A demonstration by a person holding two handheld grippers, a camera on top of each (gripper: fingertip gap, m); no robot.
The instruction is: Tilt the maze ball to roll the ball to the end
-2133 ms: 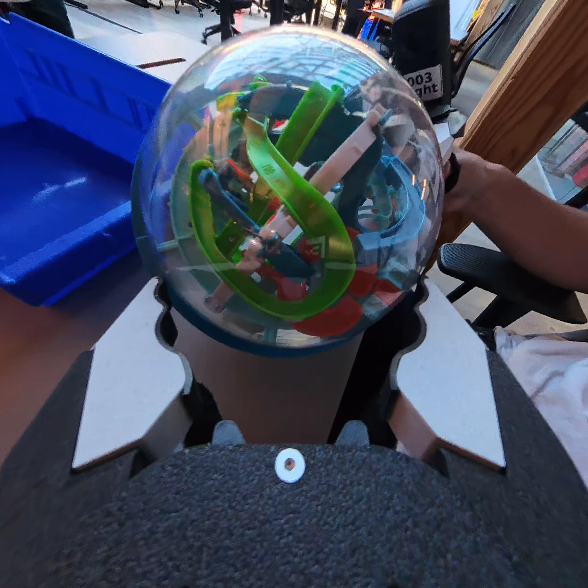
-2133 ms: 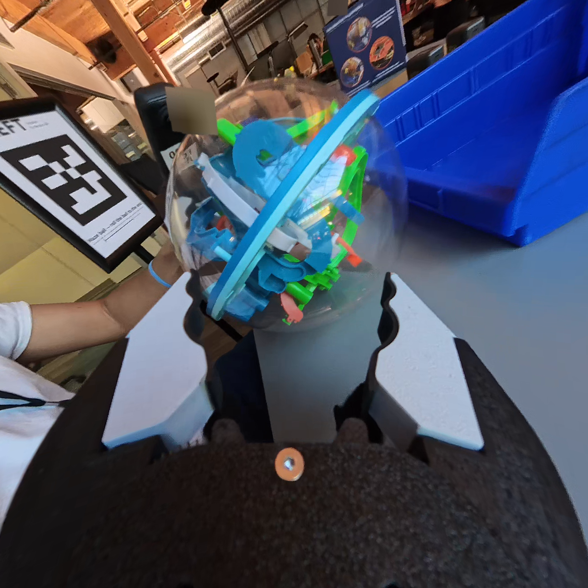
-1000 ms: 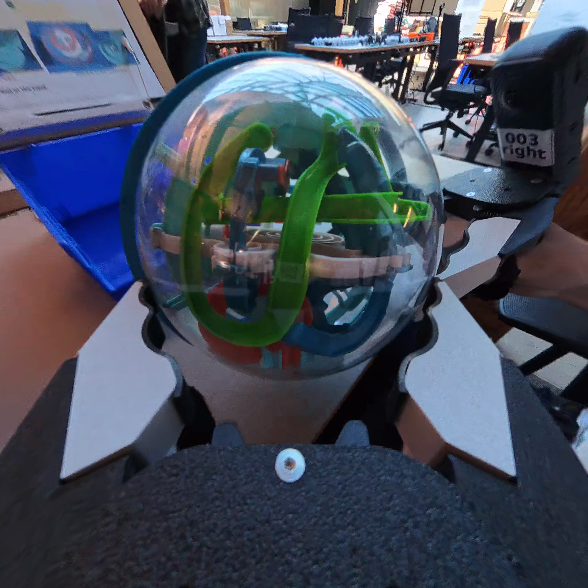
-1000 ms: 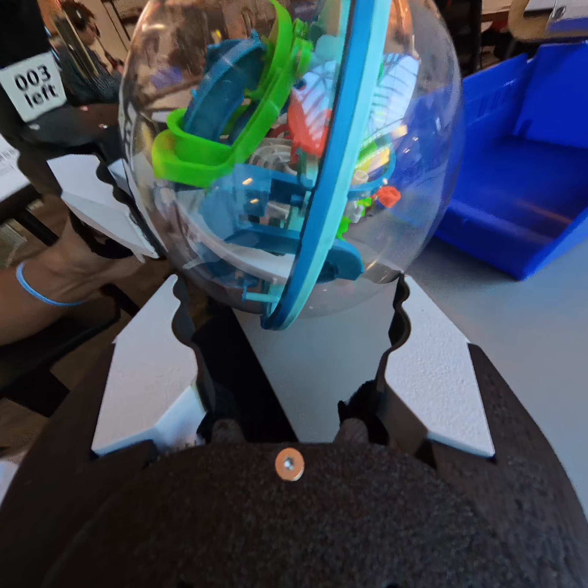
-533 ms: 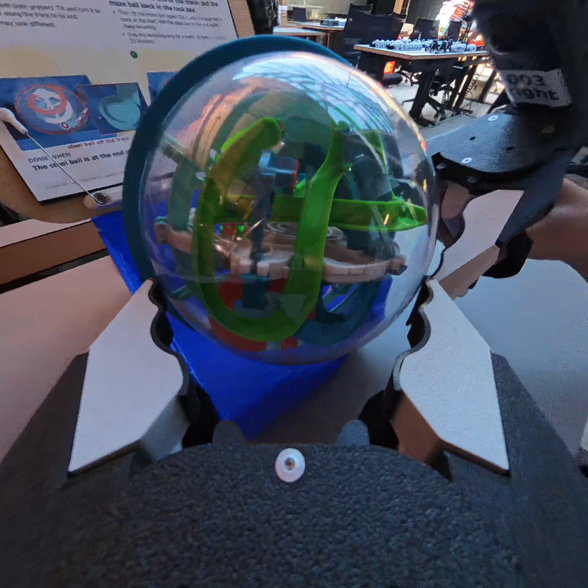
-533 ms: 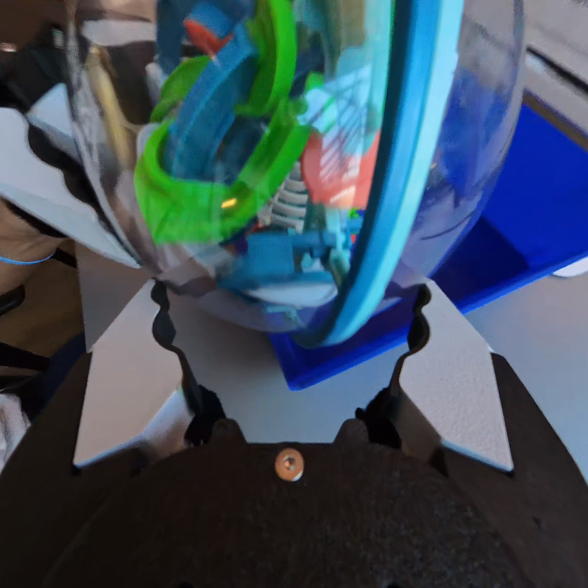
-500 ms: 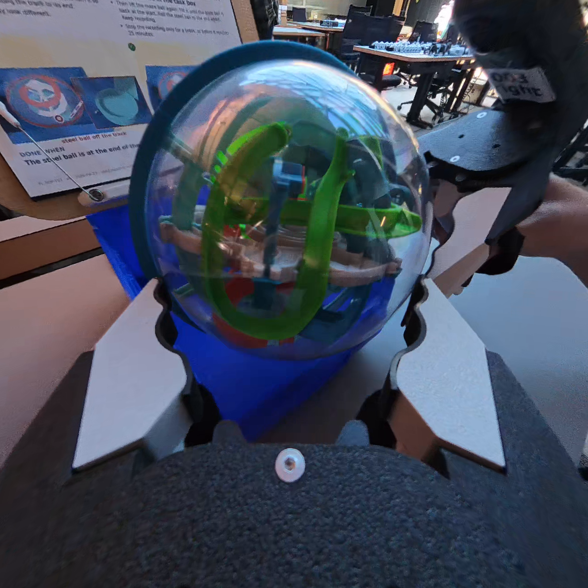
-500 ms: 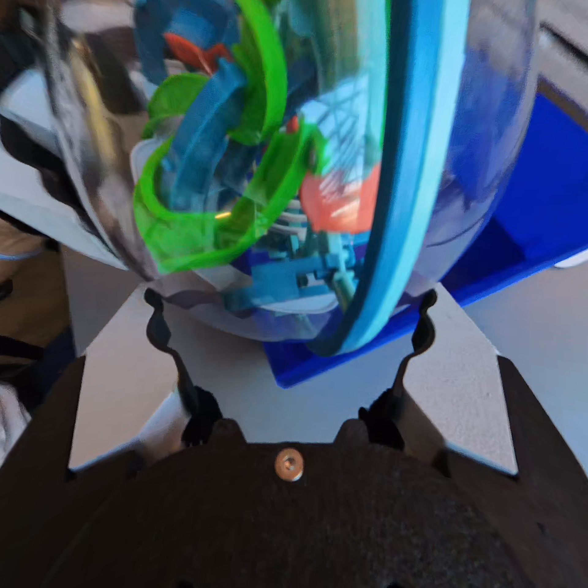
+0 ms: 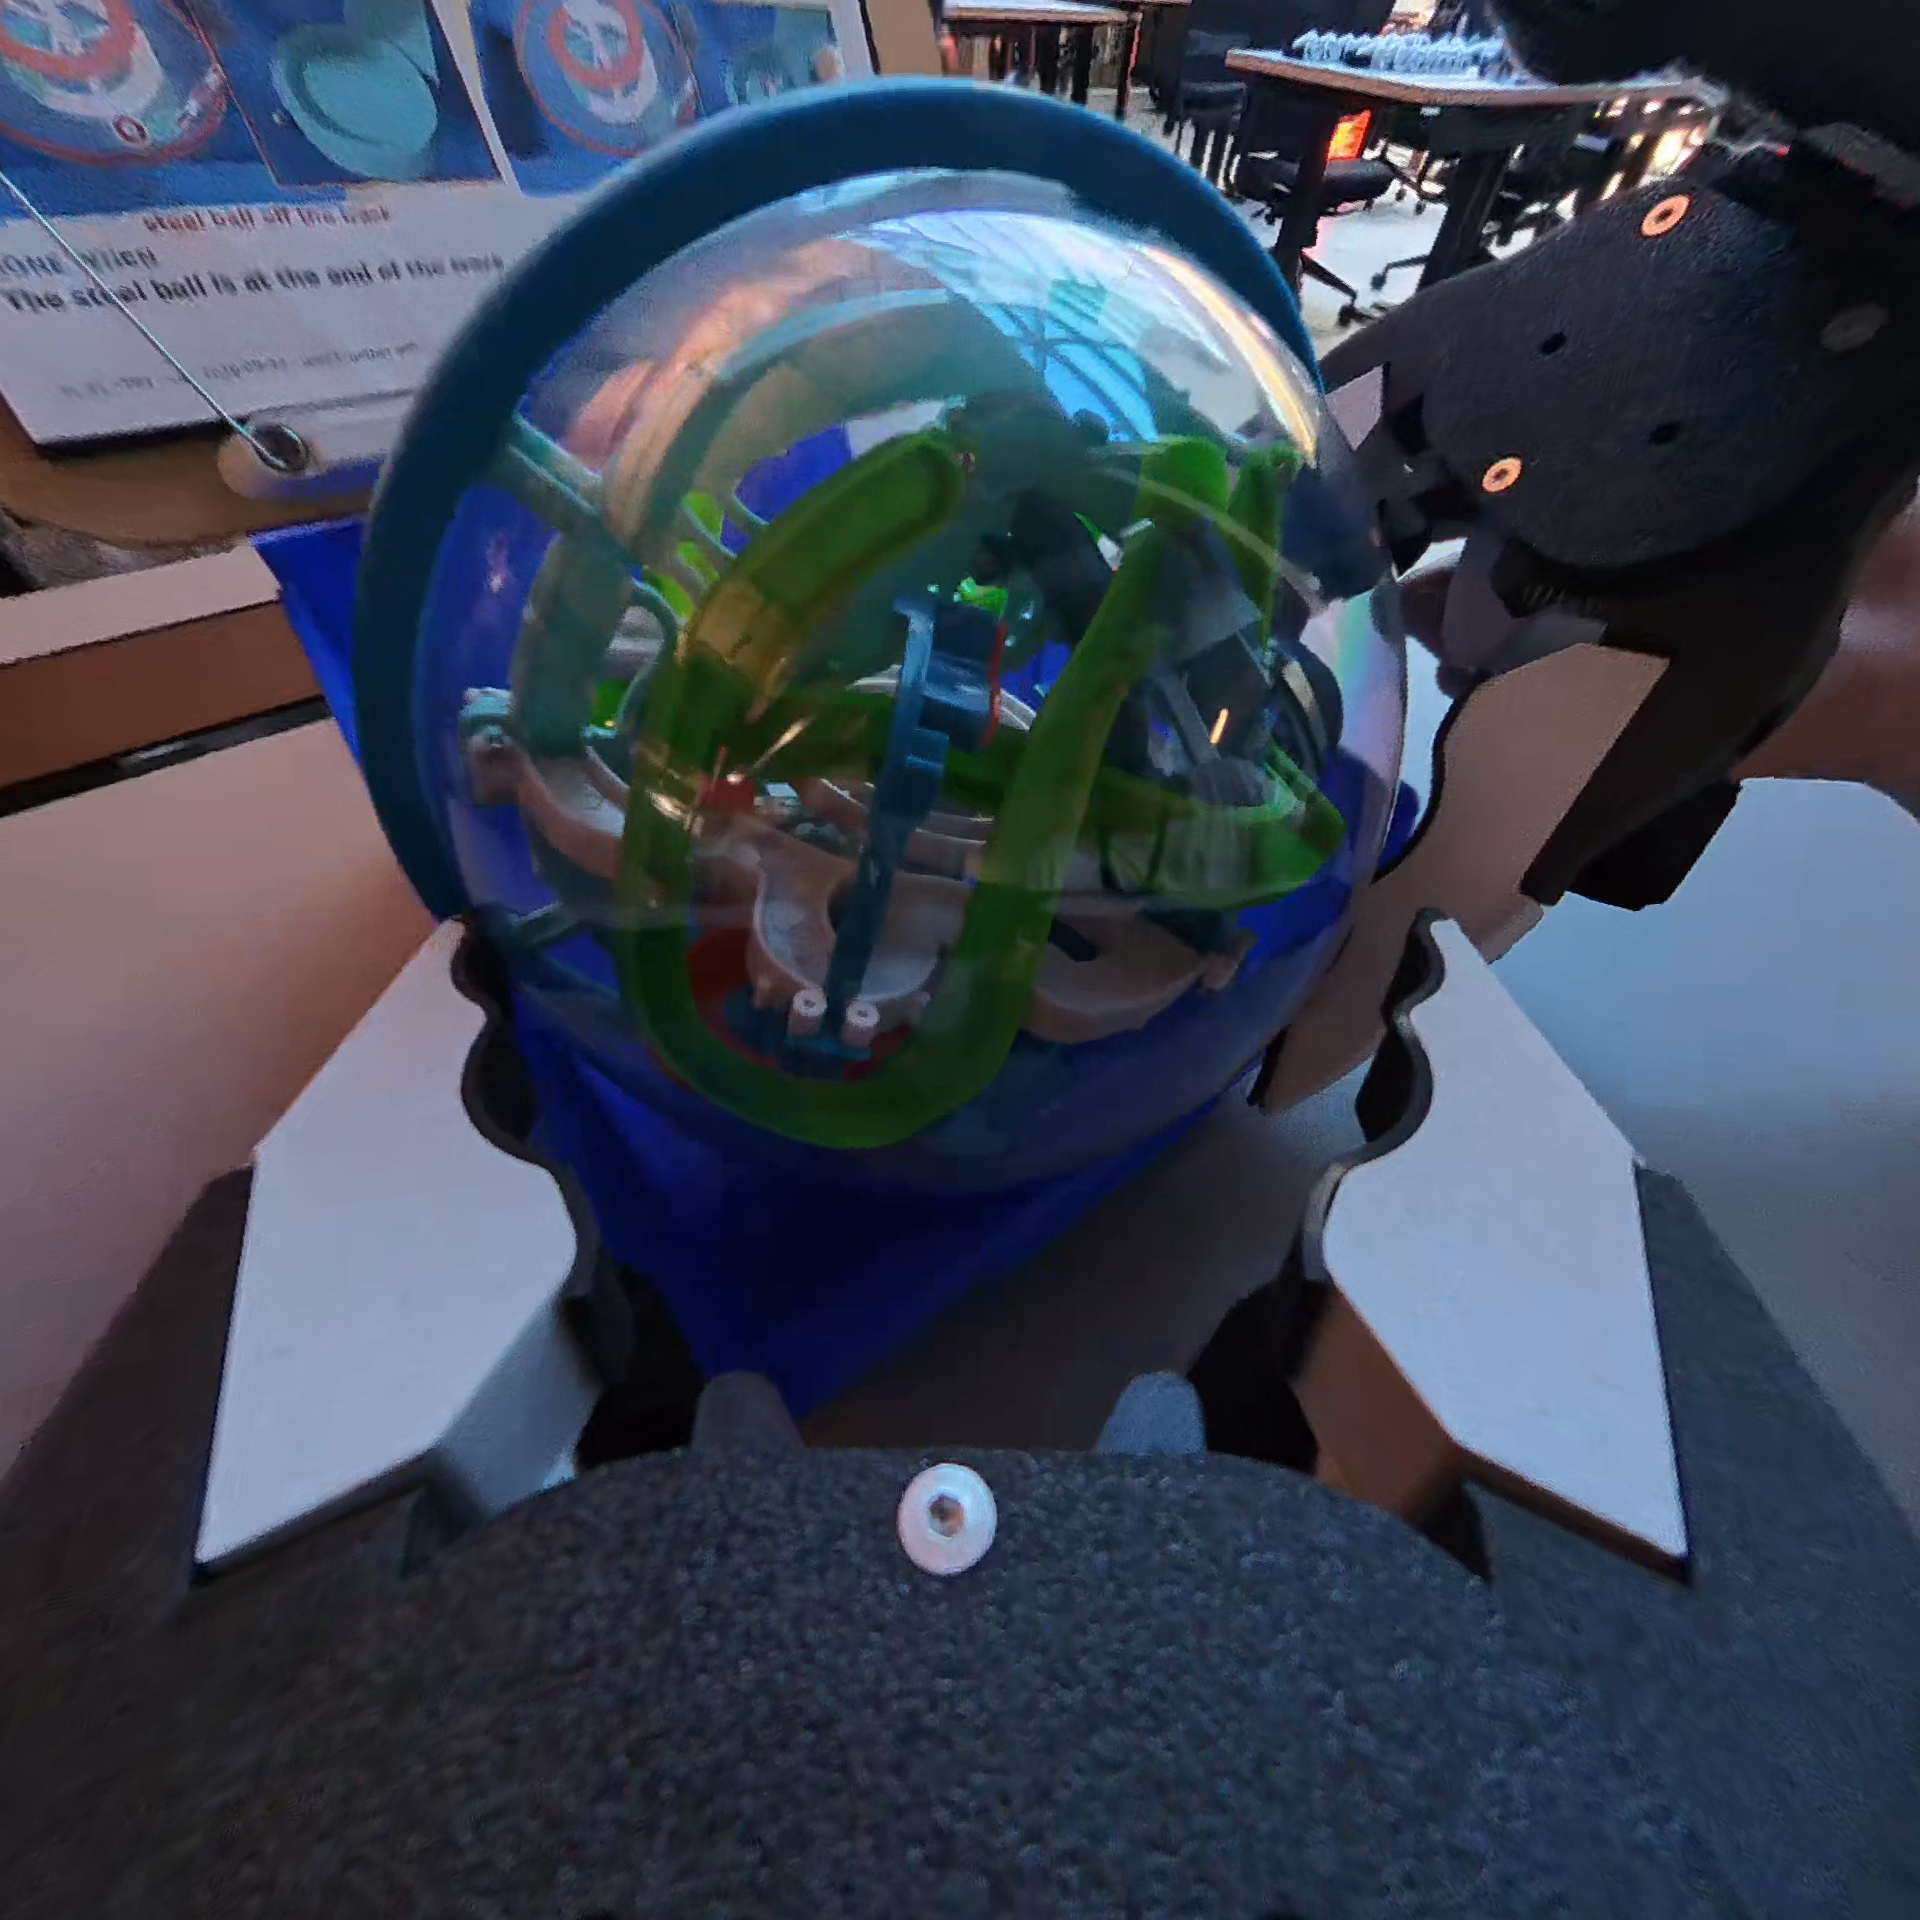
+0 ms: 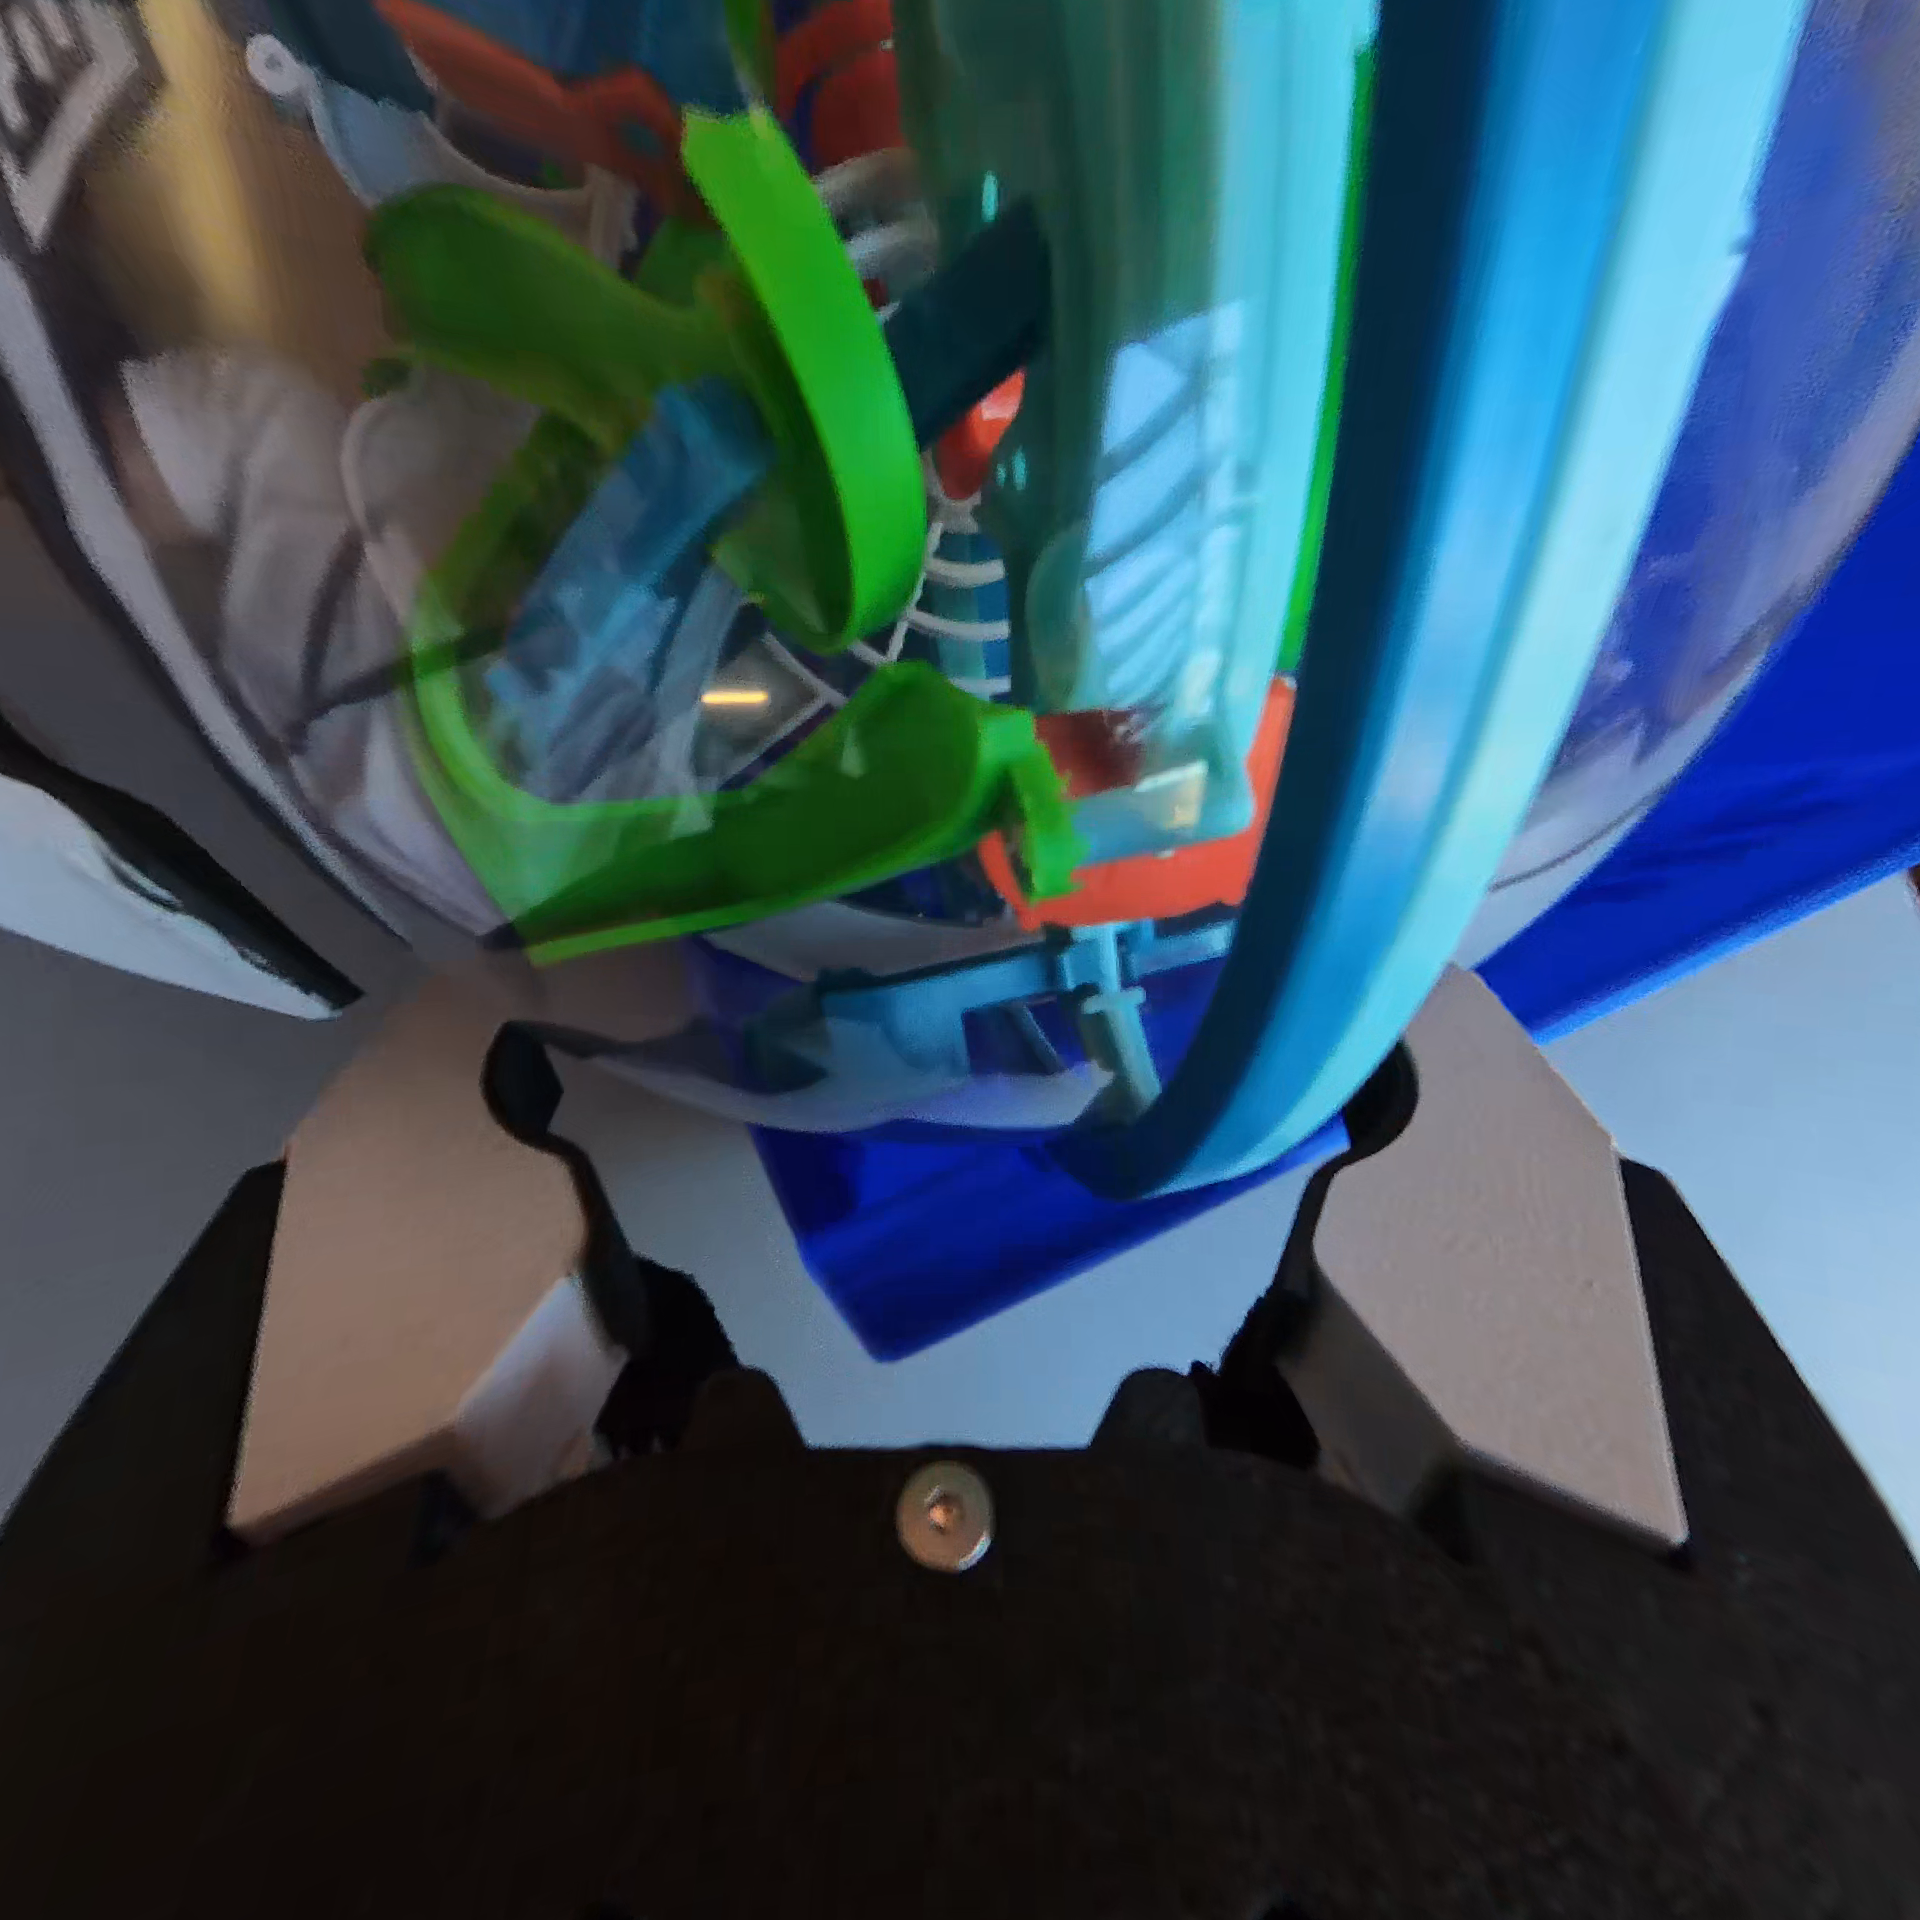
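The left hand-held gripper (image 9: 940,997) pinches the maze ball (image 9: 883,644) between its spread fingers, and the right hand-held gripper (image 10: 951,1070) clamps its other side. The ball's blue rim (image 10: 1455,582) stands nearly upright. Beyond sits a blue bin (image 9: 790,1257) on the surface (image 9: 1714,1039).

The maze ball (image 9: 873,665) has a clear shell with a blue ring around it, dark at 10 o'clock in the left view and light blue in the right view. Inside are green tracks (image 9: 821,862), blue, beige and red pieces. Both claws are black with pale pads (image 9: 395,1226). Behind is a deep blue bin (image 10: 1787,790) on a grey surface (image 10: 1714,1101).
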